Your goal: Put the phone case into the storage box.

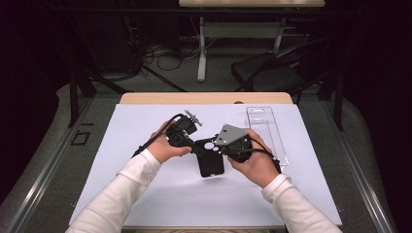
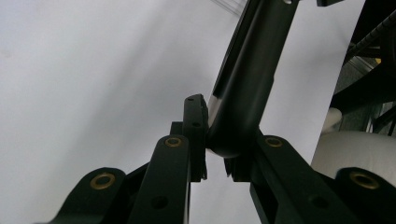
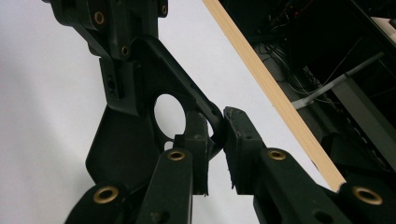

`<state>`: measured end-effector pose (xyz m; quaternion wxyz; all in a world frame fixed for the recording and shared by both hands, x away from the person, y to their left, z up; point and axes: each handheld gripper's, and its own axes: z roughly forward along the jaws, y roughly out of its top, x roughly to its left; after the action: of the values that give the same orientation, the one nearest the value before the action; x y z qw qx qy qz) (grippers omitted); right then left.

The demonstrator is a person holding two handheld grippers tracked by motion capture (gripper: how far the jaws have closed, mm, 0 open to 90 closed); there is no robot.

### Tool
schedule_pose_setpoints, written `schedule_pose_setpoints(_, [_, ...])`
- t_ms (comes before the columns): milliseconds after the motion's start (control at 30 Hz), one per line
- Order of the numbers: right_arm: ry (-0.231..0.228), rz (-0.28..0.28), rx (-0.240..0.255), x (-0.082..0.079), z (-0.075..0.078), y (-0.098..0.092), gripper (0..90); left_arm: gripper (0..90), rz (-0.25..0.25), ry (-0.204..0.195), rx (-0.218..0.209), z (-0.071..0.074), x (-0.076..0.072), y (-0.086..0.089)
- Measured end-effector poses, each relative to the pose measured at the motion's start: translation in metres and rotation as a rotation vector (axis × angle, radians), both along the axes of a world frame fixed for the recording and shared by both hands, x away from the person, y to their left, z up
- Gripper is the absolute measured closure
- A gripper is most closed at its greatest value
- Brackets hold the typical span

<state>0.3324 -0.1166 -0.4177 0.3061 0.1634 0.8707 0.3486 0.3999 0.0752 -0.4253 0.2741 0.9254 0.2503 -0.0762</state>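
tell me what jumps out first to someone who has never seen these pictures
A black phone case held up over the middle of the white mat, pinched at its top edge between the left tongs and the right tongs. Both are shut on it, and the round camera hole shows beside the right tongs' pads. To the right, a clear plastic package lies flat on the mat.

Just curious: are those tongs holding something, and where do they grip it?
Both tongs hold one black phone case above the table: left tongs and right tongs each pinch its top edge, beside the camera hole.
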Motion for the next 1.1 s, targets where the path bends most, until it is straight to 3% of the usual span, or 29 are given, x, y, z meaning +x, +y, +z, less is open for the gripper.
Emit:
schedule_pose_setpoints(467, [0.005, 0.011, 0.045, 0.002, 0.002, -0.005, 80.6, 71.2, 0.024, -0.025, -0.051, 0.002, -0.001, 0.002])
schedule_pose_setpoints(1100, [-0.032, 0.032, 0.103, 0.008, 0.002, -0.017, 80.6, 58.8, 0.020, -0.072, -0.087, 0.006, -0.002, 0.007])
